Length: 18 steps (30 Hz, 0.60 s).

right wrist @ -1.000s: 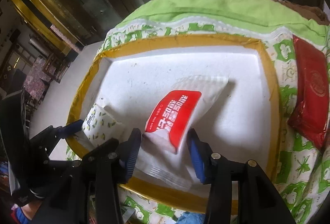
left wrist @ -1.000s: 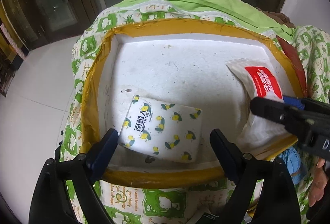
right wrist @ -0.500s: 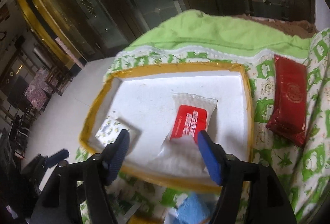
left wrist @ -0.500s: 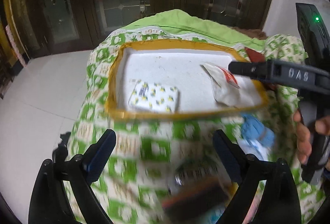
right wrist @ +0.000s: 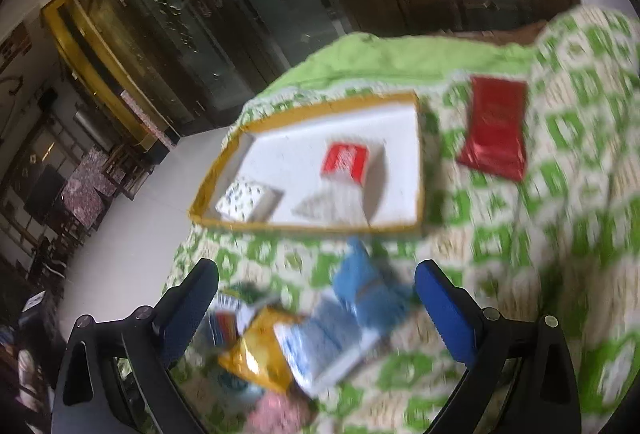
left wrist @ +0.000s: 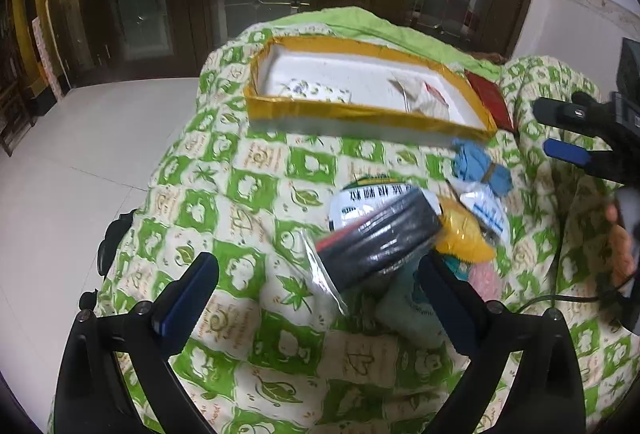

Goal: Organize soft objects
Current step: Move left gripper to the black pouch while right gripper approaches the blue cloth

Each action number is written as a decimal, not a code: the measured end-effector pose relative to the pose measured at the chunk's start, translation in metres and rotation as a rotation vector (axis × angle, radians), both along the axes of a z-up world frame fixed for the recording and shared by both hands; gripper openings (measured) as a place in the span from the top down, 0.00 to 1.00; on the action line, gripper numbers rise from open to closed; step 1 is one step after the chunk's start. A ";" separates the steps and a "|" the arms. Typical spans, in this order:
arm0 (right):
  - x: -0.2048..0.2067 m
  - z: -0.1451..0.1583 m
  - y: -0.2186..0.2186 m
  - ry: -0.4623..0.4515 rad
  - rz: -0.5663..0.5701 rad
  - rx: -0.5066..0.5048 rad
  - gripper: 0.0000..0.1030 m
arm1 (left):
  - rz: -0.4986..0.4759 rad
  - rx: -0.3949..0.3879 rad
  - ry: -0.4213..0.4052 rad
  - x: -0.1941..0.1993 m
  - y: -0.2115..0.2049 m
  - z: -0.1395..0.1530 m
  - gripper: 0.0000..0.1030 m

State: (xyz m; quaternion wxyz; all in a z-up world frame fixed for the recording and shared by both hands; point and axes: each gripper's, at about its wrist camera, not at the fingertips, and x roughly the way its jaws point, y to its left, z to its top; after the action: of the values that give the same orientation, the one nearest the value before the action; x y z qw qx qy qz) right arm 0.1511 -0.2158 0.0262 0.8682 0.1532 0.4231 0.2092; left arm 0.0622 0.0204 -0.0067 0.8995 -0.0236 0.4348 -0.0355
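Two soft packs (right wrist: 344, 164) lie in one tray (right wrist: 419, 162); both grippers' jaws, just opened, spread wide, empty.

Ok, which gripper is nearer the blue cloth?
Right. The right gripper, fingers just opened and empty, has the blue cloth just ahead. The left gripper, also just opened and empty, is further back, over the black packet.

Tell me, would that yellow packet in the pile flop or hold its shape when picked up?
The yellow packet looks like crinkled foil film, so it would probably bend and rustle rather than stay stiff. Its glossy surface may slip between pads. It lies partly under the black packet, so lifting it would likely shift its neighbours.
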 end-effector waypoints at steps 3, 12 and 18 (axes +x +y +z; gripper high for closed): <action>-0.008 -0.009 -0.010 0.030 -0.002 0.014 0.03 | -0.025 0.020 0.019 0.001 -0.008 -0.010 0.03; -0.002 -0.018 -0.030 0.064 -0.054 0.002 0.08 | -0.053 0.036 0.049 0.000 -0.016 -0.022 0.03; -0.001 -0.027 -0.020 0.095 -0.013 -0.023 0.17 | -0.047 0.019 0.062 0.002 -0.015 -0.025 0.03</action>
State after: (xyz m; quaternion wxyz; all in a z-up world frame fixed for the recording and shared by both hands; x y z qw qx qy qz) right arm 0.1502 -0.2356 -0.0003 0.8501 0.1555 0.4654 0.1910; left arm 0.0645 0.0057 -0.0317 0.8847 -0.0061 0.4633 -0.0518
